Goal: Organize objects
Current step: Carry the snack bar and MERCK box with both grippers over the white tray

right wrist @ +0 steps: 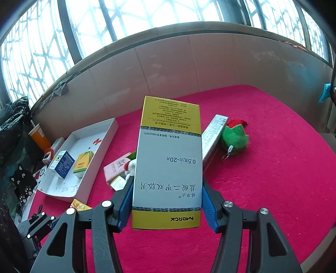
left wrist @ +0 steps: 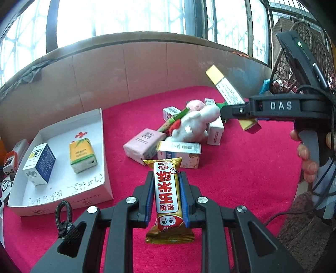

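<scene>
- Step in hand, as I judge it: both grippers are loaded and each item is on its way to a sorting spot, likely the white tray that already holds a blue box and a yellow box
- The left gripper has its fingers clamped on a snack bar, a gold wrapper with a red-and-white label, held lengthwise clear above the red cloth
- The right gripper has its fingers clamped on the sides of a medicine box, white with yellow ends, lifted above the cloth and tilted away from the camera
- Next move, by my reading: carry the medicine box leftward to the tray and set it beside the two boxes; the snack bar probably belongs elsewhere, though no second container is clearly identifiable
- The two grippers are near each other, so they need to go one at a time
- Left on the cloth in a loose pile: a pink box, a white plush, several small cartons and a green plush
- The tabletop is covered in the red cloth, backed by a low cardboard wall
- Behind it are bright barred windows; a mesh basket stands at the right edge, clutter at the left
</scene>
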`<state>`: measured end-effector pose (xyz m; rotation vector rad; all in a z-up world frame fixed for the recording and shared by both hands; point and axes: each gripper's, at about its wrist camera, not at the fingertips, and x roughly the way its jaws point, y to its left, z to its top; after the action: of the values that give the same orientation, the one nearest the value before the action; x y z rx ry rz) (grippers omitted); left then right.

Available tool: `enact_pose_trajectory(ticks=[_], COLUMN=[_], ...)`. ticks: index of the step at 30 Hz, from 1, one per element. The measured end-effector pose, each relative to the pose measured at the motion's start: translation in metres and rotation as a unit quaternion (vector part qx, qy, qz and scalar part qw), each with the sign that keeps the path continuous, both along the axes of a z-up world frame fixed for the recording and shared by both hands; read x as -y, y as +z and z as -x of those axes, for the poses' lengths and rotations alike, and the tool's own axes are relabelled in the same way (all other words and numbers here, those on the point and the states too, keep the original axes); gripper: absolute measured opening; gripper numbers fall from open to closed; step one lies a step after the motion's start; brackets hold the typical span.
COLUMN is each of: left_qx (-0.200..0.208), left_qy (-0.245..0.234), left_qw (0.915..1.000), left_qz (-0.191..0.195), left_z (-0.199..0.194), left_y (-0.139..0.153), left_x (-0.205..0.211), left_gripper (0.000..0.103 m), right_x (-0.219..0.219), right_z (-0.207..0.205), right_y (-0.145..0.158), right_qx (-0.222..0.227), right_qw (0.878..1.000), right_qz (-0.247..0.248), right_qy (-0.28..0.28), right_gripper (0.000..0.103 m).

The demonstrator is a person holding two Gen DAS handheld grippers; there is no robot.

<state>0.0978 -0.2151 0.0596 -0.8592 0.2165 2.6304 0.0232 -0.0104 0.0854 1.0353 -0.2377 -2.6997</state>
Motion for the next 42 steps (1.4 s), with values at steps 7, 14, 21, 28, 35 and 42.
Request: enact_pose_trajectory(ticks=[7, 14, 21, 28, 35, 42], left_qx=[-0.014, -0.026, -0.043, -0.057, -0.061, -0.059], left_qy=[0.025, 0.051, 0.078, 0.106, 0.128, 0.142], left_qw=[0.9994, 0.9979, 0.9954, 0.9919, 0.9885, 0.9861], left_qz=[-0.02, -0.03, -0.035, -0.042, -0.053, -0.061], left_z=[-0.002, -0.001, 0.002, 0.004, 0.005, 0.006], left_y=[0.007, 0.013, 0.021, 0.027, 0.029, 0.028], left_x=[0.018, 0.037, 0.056, 0.077, 0.098, 0.116], left_gripper=[0.021, 0.021, 0.021, 0.021, 0.021, 0.021], right_x=[0.019, 0.041, 0.06, 0.083, 0.109, 0.129], right_z=[-0.002, -0.005, -0.006, -0.005, -0.005, -0.006], right_y=[0.008, 0.005, 0.006, 0.015, 0.022, 0.026], right_qx=[-0.009, -0.008, -0.009, -0.02, -0.027, -0.03], right_qw=[1.0, 0.999, 0.998, 0.996, 0.993, 0.991], right_qz=[-0.009, -0.019, -0.024, -0.033, -0.046, -0.053], right_qy=[0.018, 0.04, 0.059, 0.081, 0.103, 0.118], right_gripper=[0.062, 0.062, 0.062, 0.062, 0.062, 0.062])
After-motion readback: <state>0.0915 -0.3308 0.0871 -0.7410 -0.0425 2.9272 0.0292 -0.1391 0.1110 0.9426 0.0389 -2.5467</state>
